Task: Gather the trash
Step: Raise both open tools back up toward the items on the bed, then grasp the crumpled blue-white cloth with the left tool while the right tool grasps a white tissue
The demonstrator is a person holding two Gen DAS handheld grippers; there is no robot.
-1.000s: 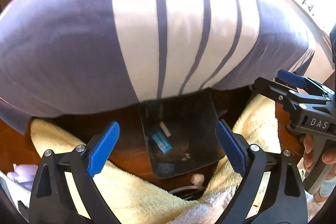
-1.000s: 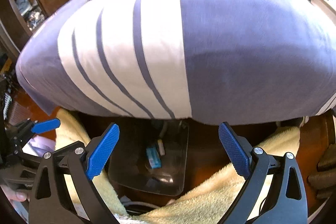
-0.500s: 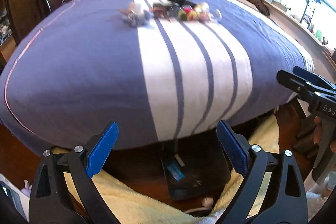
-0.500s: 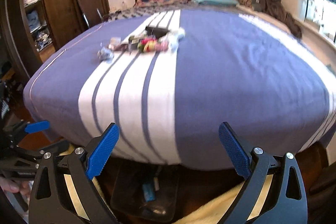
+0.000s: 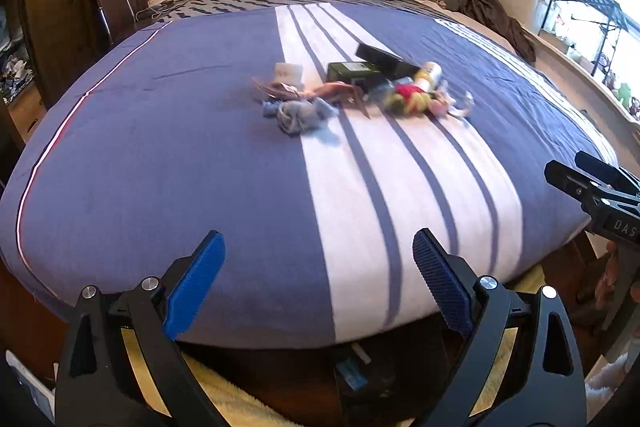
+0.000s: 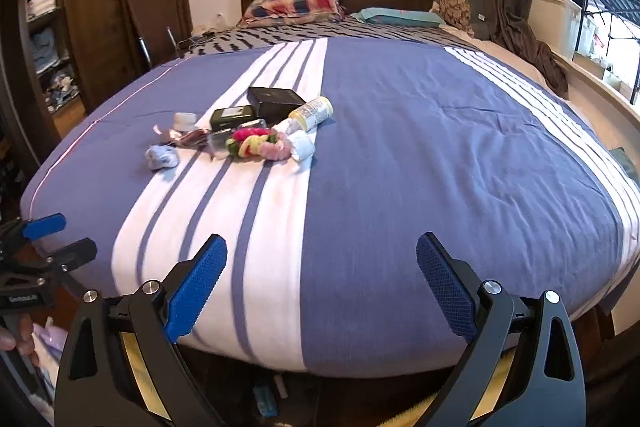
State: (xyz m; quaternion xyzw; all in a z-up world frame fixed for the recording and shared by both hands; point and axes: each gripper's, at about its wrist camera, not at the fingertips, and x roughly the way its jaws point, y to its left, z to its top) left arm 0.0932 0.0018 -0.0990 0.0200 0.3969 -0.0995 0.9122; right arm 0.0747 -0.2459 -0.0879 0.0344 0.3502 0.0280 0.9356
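Hovering level at the bed's (image 6: 400, 167) foot, left gripper (image 5: 318, 277) and right gripper (image 6: 322, 279) hold jaws spread, empty.

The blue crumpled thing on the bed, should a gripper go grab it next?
Probably yes: move the left hand-held gripper forward over the bed toward the blue crumpled thing. Its jaws are open and empty, and that piece lies nearest.

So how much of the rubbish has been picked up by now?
Very little. A dark bin at the foot of the bed holds a small blue packet, perhaps an early drop. Both claws, left and right, are open and carrying nothing. The whole cluster remains on the striped blue bedspread: crumpled blue wad, black box, yellow bottle.
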